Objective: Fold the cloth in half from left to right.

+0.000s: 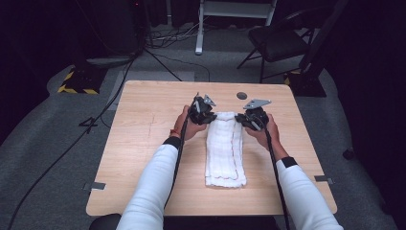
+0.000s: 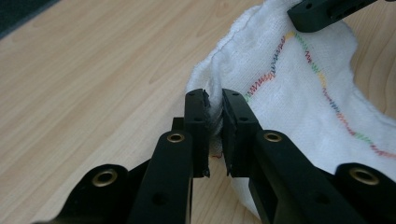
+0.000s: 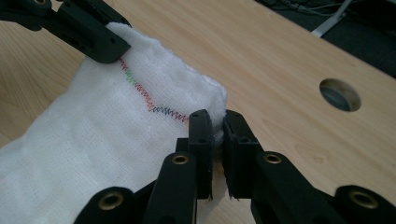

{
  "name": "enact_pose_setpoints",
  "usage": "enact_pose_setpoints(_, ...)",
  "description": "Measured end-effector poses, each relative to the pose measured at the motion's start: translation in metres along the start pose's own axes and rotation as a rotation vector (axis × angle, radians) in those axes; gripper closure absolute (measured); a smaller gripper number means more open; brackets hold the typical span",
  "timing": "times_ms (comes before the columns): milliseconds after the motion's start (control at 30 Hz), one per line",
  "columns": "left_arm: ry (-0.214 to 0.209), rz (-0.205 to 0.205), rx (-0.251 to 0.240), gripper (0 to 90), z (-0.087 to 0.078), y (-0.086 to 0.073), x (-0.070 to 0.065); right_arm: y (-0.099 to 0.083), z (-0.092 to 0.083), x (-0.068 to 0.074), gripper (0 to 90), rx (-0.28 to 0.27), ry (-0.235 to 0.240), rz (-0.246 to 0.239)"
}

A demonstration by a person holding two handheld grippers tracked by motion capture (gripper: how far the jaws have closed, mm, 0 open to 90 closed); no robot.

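Note:
A white folded towel [image 1: 225, 149] with multicoloured stitching lies lengthwise on the wooden table [image 1: 143, 143]. Its far end is raised off the wood. My left gripper [image 1: 203, 114] is shut on the far left corner of the towel [image 2: 280, 79]; in the left gripper view the cloth is pinched between the pads at the left gripper [image 2: 214, 122]. My right gripper [image 1: 250, 120] is shut on the far right corner of the towel [image 3: 102, 140], and the right gripper [image 3: 213, 135] pinches the cloth's edge. Each gripper view shows the other gripper's jaw at the opposite corner.
A round hole [image 1: 242, 95] sits in the table just beyond the right gripper, also the hole [image 3: 339, 94] in the right gripper view. Beyond the table stand a folding chair [image 1: 277, 40], a frame's legs and floor cables [image 1: 95, 120].

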State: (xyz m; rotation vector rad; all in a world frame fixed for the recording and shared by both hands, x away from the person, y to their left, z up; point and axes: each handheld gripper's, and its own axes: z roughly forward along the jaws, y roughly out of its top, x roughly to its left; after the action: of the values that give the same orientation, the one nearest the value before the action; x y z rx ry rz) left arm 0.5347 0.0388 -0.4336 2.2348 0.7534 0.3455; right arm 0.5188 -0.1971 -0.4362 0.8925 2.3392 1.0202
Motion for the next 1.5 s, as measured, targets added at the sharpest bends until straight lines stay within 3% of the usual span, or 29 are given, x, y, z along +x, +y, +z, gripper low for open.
enact_pose_setpoints(200,0.014,0.022,-0.038,81.6,-0.016,0.009,0.004,0.015,-0.01,0.0,83.1,-0.041,-0.008,-0.019)
enact_pose_setpoints(400,-0.015,0.042,-0.046,81.2,-0.026,0.006,0.002,0.016,-0.016,0.003,83.2,-0.057,0.006,-0.022)
enact_pose_setpoints(900,-0.132,0.141,-0.068,80.7,-0.05,-0.024,-0.029,-0.013,-0.046,0.025,83.2,-0.096,0.126,-0.071)
enact_pose_setpoints(1167,-0.178,0.151,-0.064,80.5,-0.056,-0.044,-0.045,-0.028,-0.06,0.042,83.1,-0.102,0.189,-0.106)
enact_pose_setpoints(1500,-0.236,0.183,-0.045,79.5,-0.056,-0.069,-0.068,-0.052,-0.07,0.06,83.0,-0.072,0.259,-0.14)
